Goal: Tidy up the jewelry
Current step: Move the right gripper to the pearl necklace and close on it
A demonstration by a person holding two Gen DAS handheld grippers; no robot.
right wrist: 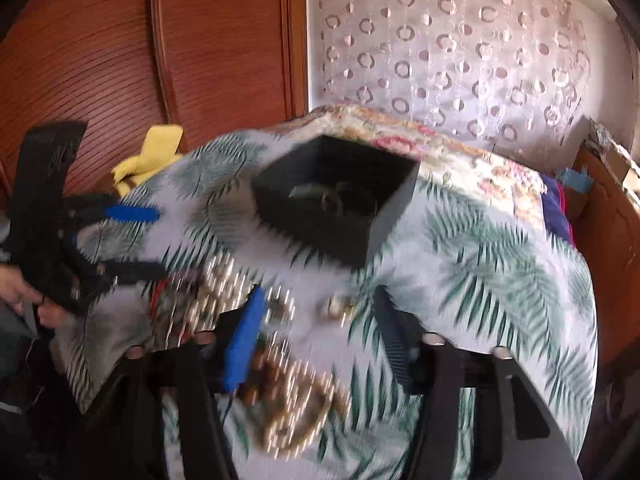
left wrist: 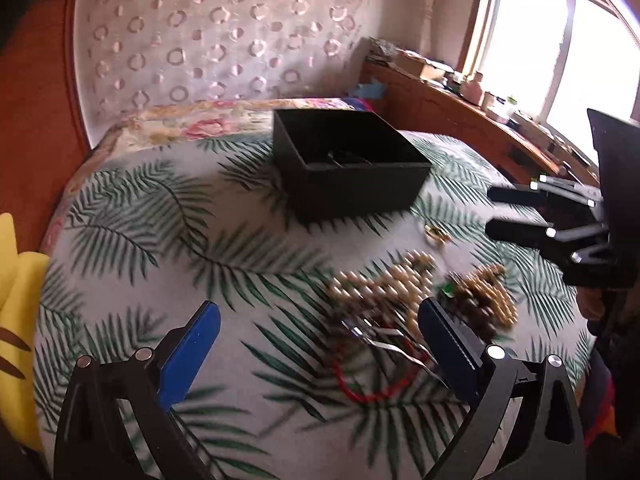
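A tangled heap of beaded necklaces (left wrist: 420, 292), glossy gold and brown, lies on the leaf-print cloth (left wrist: 160, 216). A square black box (left wrist: 348, 160) sits at twelve o'clock. The left gripper (left wrist: 320, 332) and the right gripper (right wrist: 320, 312) are both released, holding nothing.

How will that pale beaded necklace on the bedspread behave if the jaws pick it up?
The beaded necklace is probably floppy: its strands lie in loose curves, so it should drape and dangle. The round, shiny beads may slip. It overlaps the silver chain and red cord bracelet, so those might drag along.
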